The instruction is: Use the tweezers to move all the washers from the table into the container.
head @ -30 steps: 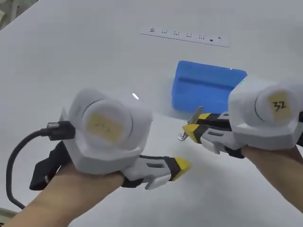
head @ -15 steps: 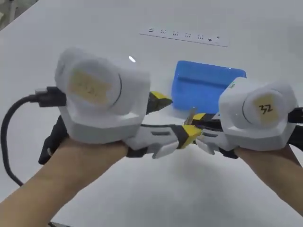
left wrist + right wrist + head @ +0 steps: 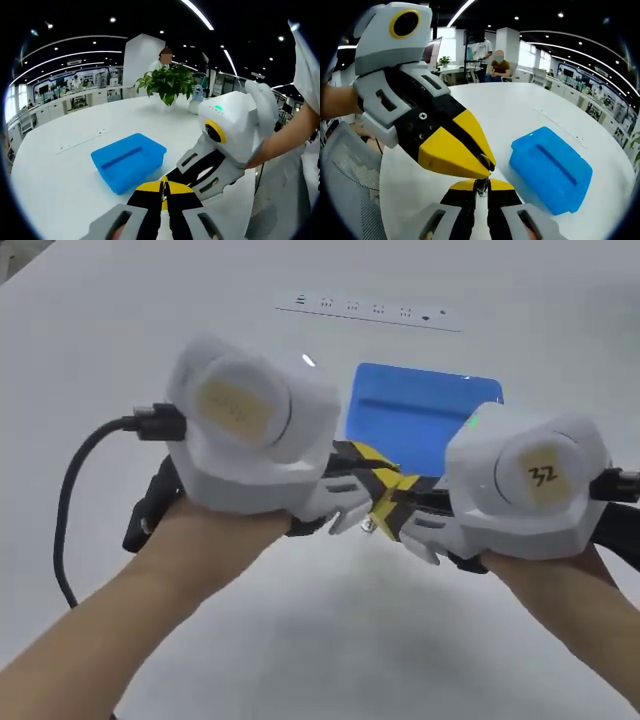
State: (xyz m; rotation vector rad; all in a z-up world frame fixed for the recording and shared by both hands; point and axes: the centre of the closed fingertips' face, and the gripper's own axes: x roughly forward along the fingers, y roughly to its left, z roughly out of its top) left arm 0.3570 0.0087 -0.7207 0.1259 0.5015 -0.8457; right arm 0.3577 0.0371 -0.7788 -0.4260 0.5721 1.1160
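Running in from 9 o'clock in the head view, a black cable (image 3: 75, 475) plugs into the left gripper (image 3: 162, 192), which is held over the white table (image 3: 130, 320). In the left gripper view its yellow-tipped jaws are pressed together; cannot tell if anything sits between them. Its tips meet those of the right gripper (image 3: 480, 186) at the centre of the head view. A small metal ring, apparently a washer (image 3: 368, 525), lies on the table at 6 o'clock of that meeting point, just beneath it. The tweezers (image 3: 481, 189) are clamped between the right gripper's jaws, thin metal running up toward 12 o'clock and touching the left gripper's tip. The blue container (image 3: 420, 420) stands on the table at 1 o'clock of the tips, near but untouched; its contents are hard to see. A power strip (image 3: 365, 310) lies at 12 o'clock, beyond the container.
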